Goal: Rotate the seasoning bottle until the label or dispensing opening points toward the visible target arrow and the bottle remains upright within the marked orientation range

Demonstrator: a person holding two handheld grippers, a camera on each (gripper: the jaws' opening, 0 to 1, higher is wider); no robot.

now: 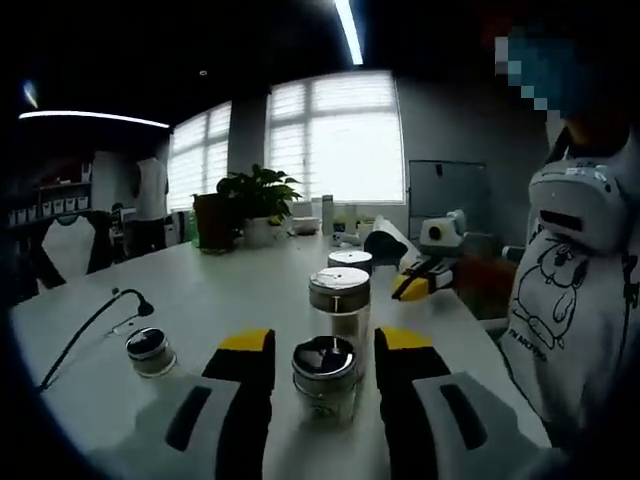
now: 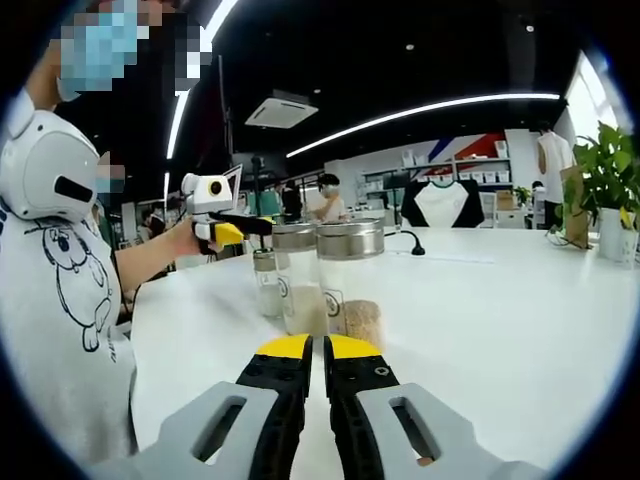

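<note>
Straddling the nearest seasoning bottle (image 1: 325, 378) on the white tabletop (image 1: 200, 300), the left hand-held gripper (image 1: 325, 350) is wide open, holding nothing. The right hand-held gripper (image 2: 317, 350) is closed, empty. Glass looks smooth, slippery; grip the body under the metal lid (image 1: 324, 357). Further bottles (image 1: 340, 300) stand behind.

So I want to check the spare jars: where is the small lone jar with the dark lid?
In the left gripper view the small jar stands on the white table, left of the left tongs, near a black cable.
</note>
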